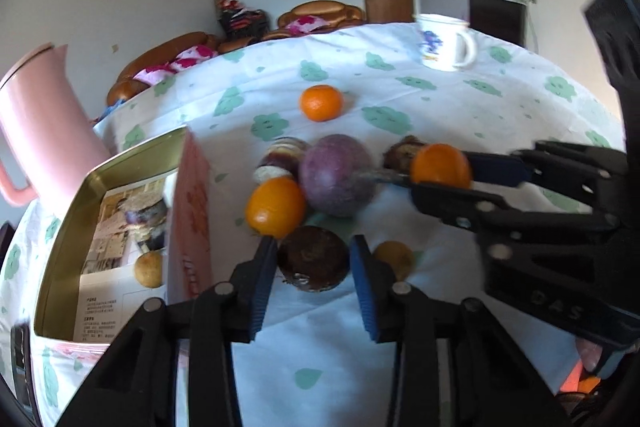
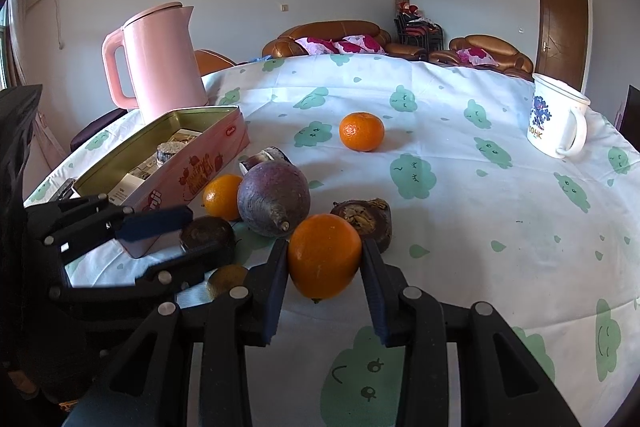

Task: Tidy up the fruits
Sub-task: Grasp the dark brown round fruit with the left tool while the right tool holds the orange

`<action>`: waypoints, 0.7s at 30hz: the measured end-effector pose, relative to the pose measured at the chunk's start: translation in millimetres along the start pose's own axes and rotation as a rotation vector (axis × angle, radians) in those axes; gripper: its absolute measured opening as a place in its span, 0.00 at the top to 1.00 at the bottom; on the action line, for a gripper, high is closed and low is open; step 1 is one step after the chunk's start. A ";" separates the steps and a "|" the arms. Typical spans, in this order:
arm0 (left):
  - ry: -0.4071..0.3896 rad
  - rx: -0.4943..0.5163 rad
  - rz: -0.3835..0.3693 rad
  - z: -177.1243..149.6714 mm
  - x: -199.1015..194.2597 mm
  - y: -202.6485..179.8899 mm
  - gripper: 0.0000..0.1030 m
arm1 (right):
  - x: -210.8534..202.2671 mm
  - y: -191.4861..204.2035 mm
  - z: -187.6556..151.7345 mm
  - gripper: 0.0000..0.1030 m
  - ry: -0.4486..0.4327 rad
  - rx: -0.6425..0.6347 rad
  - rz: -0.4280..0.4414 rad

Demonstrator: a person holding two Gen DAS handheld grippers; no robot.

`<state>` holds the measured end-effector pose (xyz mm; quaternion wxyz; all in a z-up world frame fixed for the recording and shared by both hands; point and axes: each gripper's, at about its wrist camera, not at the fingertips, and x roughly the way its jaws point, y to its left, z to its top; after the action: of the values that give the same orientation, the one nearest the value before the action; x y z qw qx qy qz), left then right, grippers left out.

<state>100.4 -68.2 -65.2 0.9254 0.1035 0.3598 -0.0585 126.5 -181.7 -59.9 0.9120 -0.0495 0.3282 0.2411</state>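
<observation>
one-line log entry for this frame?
left claw: around dark fruit | right claw: shut on orange | tin: open

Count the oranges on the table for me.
3. One orange sits between the right claw's fingers, a second orange lies beside the pink tin, and a third orange sits alone farther back. Others may be hidden behind the pile.

Cloud-print tablecloth [image 2: 460,211] under fruit, tin [image 2: 208,163], kettle [image 2: 160,63], mug [image 2: 558,121], perhaps.

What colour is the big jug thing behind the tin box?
The kettle is pale pink, lid and handle too. The right wrist view shows it best.
</observation>
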 end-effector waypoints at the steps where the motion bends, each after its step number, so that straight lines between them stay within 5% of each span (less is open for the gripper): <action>1: -0.003 0.027 0.016 -0.1 0.4 -4.4 0.62 | 0.0 0.1 -0.2 0.63 0.001 0.000 0.001; 7: 0.045 -0.090 -0.089 3.3 11.1 17.7 0.58 | 0.0 1.1 -0.6 0.63 0.002 -0.005 0.003; 21: -0.039 -0.118 -0.103 -0.9 -3.0 20.5 0.61 | -8.2 5.3 -1.9 0.63 -0.052 -0.031 -0.011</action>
<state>101.3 -48.0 -60.7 0.9324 0.0288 0.3496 -0.0870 117.4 -180.8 -56.0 0.9206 -0.0592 0.3004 0.2425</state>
